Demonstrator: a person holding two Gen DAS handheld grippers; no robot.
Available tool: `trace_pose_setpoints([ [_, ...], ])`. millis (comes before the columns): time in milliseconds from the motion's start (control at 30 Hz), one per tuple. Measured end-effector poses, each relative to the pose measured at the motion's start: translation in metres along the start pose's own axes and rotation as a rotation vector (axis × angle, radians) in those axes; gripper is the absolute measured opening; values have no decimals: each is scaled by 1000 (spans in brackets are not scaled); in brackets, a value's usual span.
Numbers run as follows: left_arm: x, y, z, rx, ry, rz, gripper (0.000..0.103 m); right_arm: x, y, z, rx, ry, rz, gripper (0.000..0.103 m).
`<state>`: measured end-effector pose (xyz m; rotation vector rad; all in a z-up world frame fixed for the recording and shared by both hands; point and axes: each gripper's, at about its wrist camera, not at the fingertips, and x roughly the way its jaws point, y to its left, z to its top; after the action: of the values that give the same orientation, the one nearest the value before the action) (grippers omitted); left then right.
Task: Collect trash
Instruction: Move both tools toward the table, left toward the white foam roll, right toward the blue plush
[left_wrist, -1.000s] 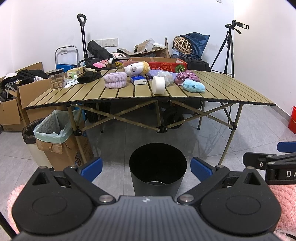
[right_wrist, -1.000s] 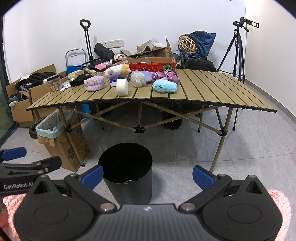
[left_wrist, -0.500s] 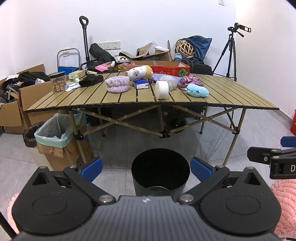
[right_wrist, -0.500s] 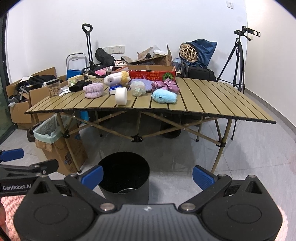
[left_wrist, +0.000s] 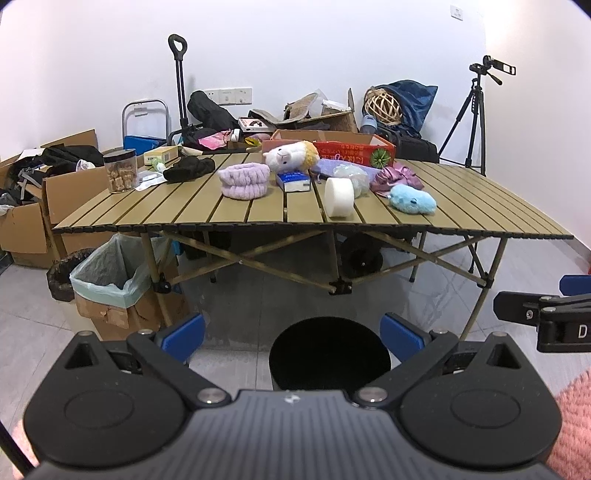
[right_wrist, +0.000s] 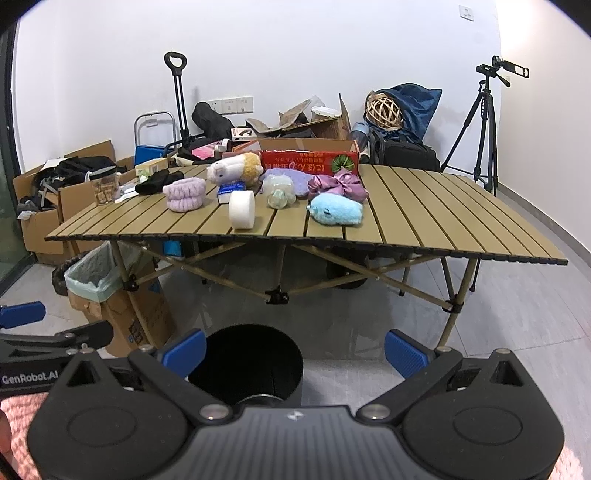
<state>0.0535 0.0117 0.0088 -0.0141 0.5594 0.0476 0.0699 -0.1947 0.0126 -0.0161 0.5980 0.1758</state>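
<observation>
Both grippers, left gripper (left_wrist: 291, 334) and right gripper (right_wrist: 295, 349), hold fingers apart, empty, above the black bin (left_wrist: 328, 356). Next likely step: reaching far toward the cluttered desk (left_wrist: 480, 210) for trash.

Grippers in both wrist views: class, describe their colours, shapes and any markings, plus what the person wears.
Each gripper, left and right, has a black ribbed body, two round black housings with silver pivot screws, and black linkages ending in blue pads. The left one's side reads "GenRobot.AI" in white; the right one's shows a "D". Fuzzy pink sleeves appear at the edges.
</observation>
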Motion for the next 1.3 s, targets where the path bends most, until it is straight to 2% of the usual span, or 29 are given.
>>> trace_pose_setpoints([
  [667, 62, 1, 43, -29, -36, 13, 103, 69, -7, 43, 17, -32, -4, 103],
  [1300, 145, -5, 85, -54, -52, 48, 103, 153, -34, 87, 52, -85, -39, 103],
])
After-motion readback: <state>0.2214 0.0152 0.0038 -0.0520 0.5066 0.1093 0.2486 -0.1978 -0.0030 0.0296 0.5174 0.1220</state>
